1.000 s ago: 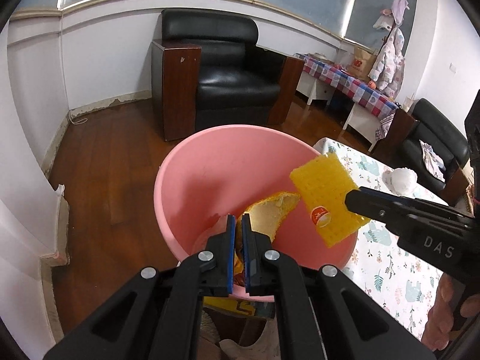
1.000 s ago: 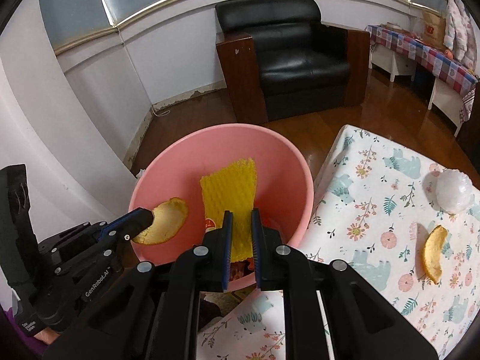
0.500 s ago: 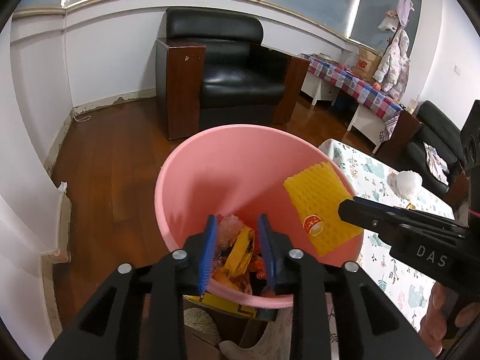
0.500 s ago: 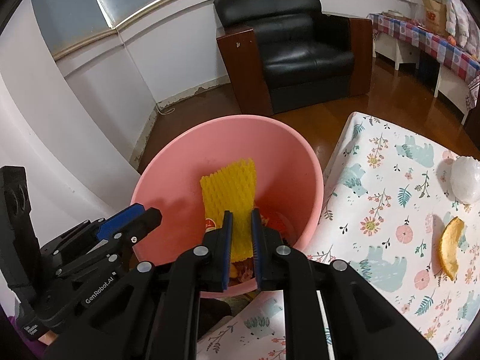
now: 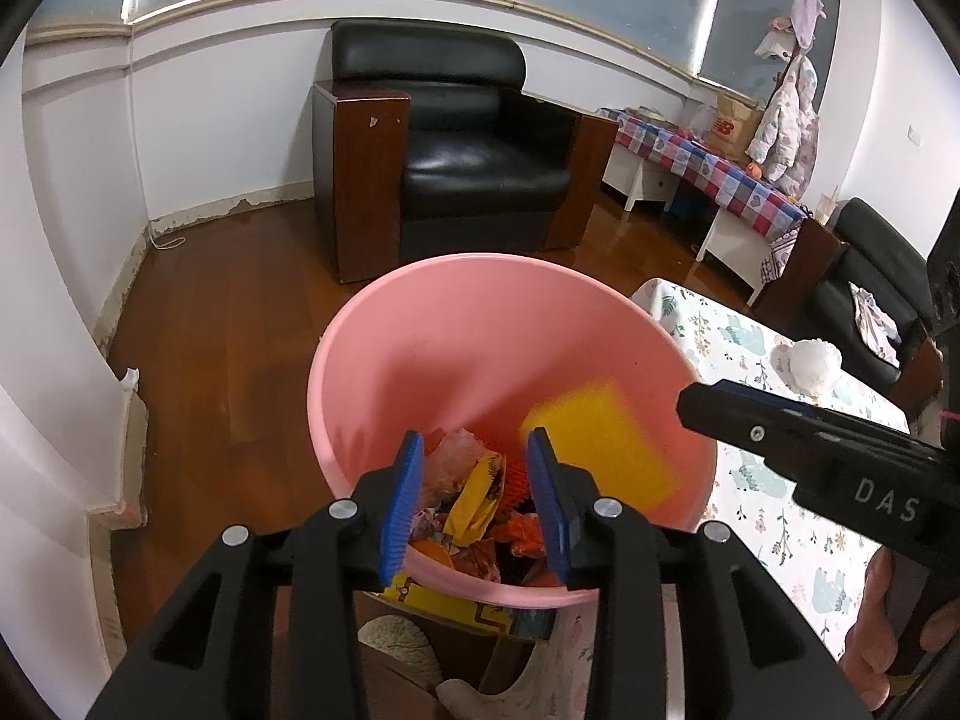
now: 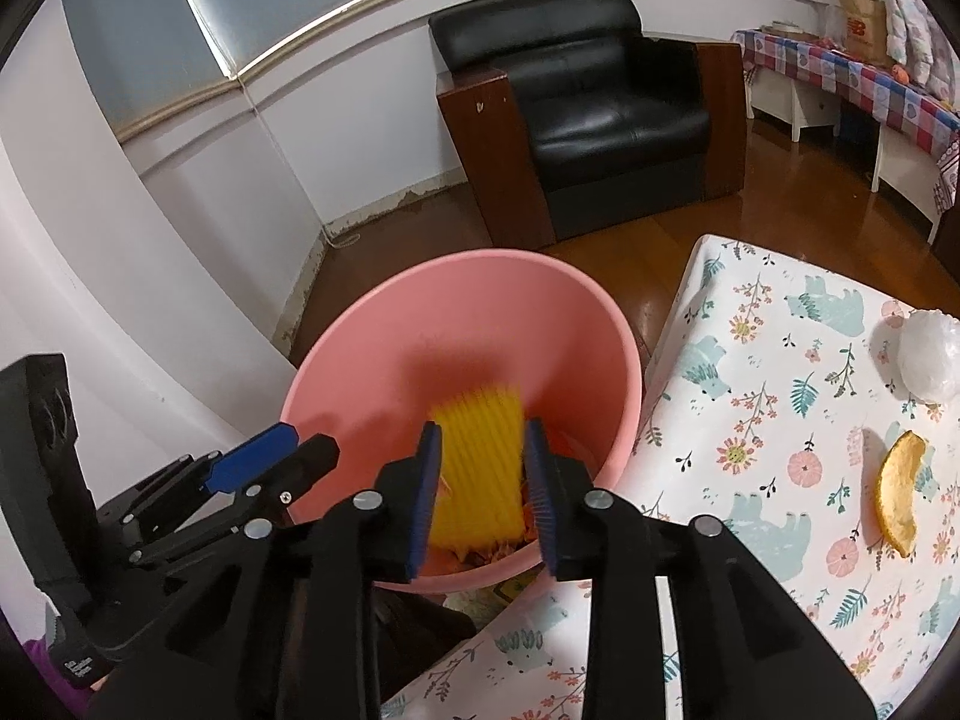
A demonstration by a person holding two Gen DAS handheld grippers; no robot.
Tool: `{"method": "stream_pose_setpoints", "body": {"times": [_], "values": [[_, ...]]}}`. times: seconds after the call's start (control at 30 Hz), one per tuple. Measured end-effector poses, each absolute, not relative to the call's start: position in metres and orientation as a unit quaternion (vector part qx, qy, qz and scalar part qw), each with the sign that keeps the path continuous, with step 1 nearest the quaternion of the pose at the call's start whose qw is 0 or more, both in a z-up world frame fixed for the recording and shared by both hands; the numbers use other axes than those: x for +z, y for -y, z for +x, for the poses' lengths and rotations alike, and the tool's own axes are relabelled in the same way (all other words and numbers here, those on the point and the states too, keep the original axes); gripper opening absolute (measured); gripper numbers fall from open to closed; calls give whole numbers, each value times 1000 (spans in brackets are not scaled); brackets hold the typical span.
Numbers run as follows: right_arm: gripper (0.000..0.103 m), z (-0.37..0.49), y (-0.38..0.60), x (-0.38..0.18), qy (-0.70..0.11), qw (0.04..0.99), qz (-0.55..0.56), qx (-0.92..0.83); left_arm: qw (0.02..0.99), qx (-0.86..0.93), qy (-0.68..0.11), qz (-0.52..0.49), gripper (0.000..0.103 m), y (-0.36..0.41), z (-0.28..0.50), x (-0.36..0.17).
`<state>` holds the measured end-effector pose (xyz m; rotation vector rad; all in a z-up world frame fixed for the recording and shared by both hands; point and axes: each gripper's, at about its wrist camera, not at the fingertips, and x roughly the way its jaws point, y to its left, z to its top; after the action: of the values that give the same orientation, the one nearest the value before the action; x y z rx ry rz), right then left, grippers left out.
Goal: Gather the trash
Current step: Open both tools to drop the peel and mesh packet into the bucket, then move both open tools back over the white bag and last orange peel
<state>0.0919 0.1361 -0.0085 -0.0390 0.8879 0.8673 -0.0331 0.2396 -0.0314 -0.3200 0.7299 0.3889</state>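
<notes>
The left hand-held gripper [image 5: 477,495] hangs over the near rim of the pink bucket [image 5: 384,384], its blue pads spread after just opening, with nothing pinched between them; only the heap of crumpled wrappers [image 5: 474,498] in the bottom of the bucket shows through the gap. The right hand-held gripper [image 6: 483,495] is poised over the same bucket from the right, its jaws also just parted; the yellow foam net [image 6: 480,468] appears between the pads, motion-blurred and clear of both, inside the bucket against its right inner wall. In the left wrist view that gripper reaches in from the right as a black finger, with part of the person's hand [image 5: 888,618] gripping it at the lower right. The bucket stands on the wooden floor [image 5: 228,312] just left of the surface [image 6: 774,540], which is covered by a cloth printed with flowers and bears. On that surface, well right of the bucket, an orange peel [image 6: 900,495] lies near the right edge, and a crumpled white plastic bag [image 6: 927,357] sits beyond it, further away. A black leather armchair [image 5: 474,156] stands against the far wall, and a bench with a checked cloth [image 5: 714,171] is at the far right.
</notes>
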Motion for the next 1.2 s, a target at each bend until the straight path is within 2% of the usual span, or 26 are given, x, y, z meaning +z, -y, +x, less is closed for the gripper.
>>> {"method": "stream_pose_setpoints", "body": {"times": [0.6,1.0,1.2], "values": [[30,80,-87,-5,-394,843,-26,367,915,162,-340,-145,35,-216,-35,-16],[30,128,24,-18,-395,884,35,247,923,120,-346,-119,35,-178,-15,-8],[30,149,38,-32,-404,885,36,229,927,92,-350,-98,35,-151,8,3]]}}
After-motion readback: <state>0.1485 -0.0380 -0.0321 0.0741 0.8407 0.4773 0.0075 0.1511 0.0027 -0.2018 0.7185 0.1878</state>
